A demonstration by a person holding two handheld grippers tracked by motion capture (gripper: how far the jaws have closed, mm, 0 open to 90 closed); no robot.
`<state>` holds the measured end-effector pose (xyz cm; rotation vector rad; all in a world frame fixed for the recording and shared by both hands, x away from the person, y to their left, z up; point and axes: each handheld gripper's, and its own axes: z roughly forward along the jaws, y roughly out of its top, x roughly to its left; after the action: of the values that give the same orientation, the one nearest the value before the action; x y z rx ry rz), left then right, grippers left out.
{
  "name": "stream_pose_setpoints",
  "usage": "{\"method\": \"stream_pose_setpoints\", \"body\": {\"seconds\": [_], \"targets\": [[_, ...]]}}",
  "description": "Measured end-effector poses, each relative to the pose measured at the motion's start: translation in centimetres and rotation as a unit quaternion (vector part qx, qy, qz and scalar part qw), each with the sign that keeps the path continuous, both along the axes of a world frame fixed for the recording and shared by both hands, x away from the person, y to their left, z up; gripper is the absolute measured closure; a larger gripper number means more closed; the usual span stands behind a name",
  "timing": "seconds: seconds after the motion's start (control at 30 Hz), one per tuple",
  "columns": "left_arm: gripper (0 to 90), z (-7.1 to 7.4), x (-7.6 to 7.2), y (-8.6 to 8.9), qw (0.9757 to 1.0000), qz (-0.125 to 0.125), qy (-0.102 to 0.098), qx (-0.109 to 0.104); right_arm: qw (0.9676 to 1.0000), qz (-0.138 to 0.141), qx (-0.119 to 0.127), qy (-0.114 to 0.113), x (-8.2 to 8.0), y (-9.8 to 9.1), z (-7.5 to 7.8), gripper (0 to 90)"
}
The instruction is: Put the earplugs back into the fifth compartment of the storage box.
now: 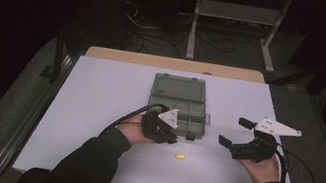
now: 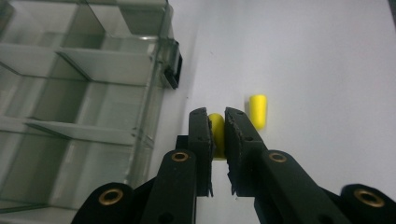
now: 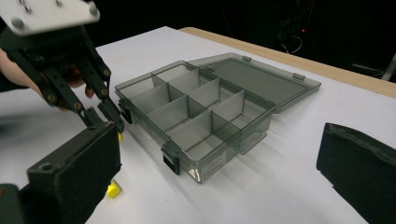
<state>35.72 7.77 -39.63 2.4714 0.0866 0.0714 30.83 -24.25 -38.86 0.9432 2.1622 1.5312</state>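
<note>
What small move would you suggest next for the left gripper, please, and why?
Probably carry it over an empty compartment of the open grey plastic organiser box and release. The left gripper is shut on one small yellow foam earplug; another yellow earplug lies on the white table.

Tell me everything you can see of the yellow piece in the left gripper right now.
The yellow piece is a small, smooth, rounded plug, foam-like by its look, plain yellow. It is pinched between the black pads of the left gripper, whose jaws are shut on it; its rounded end shows above the pads and its lower end just below them. It sits beside the latch side of the open compartment box, over the white table. A second yellow piece of the same look lies on the table just beyond, apart from it.
</note>
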Motion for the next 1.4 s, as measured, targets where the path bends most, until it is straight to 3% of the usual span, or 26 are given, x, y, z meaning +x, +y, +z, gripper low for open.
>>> {"method": "stream_pose_setpoints", "body": {"seconds": [0.2, 0.63, 0.83, 1.07, 1.4], "targets": [[81.7, 1.3, 0.3, 0.8, 1.0000, 0.002, -0.001, 0.005, 1.0000, -0.001, 0.001, 0.000, 0.0, 0.0, 0.0, 0.0], [82.0, 4.9, 1.8, 3.9, 0.9982, 0.045, -0.023, -0.033, 1.0000, -0.002, 0.001, 0.001, 0.0, 0.0, 0.0, 0.0], [82.1, 5.0, 2.9, 4.9, 0.9967, 0.066, -0.025, -0.039, 1.0000, 0.001, -0.003, 0.002, 0.1, 0.1, -0.1, 0.0], [82.4, 4.9, 4.1, 6.7, 0.9926, 0.106, -0.042, -0.042, 1.0000, 0.000, -0.002, 0.002, 0.1, 0.1, -0.1, 0.0], [82.3, 3.0, 5.4, 7.9, 0.9899, 0.133, -0.030, -0.037, 1.0000, 0.001, -0.003, 0.002, 0.1, 0.0, -0.1, 0.0]]}}
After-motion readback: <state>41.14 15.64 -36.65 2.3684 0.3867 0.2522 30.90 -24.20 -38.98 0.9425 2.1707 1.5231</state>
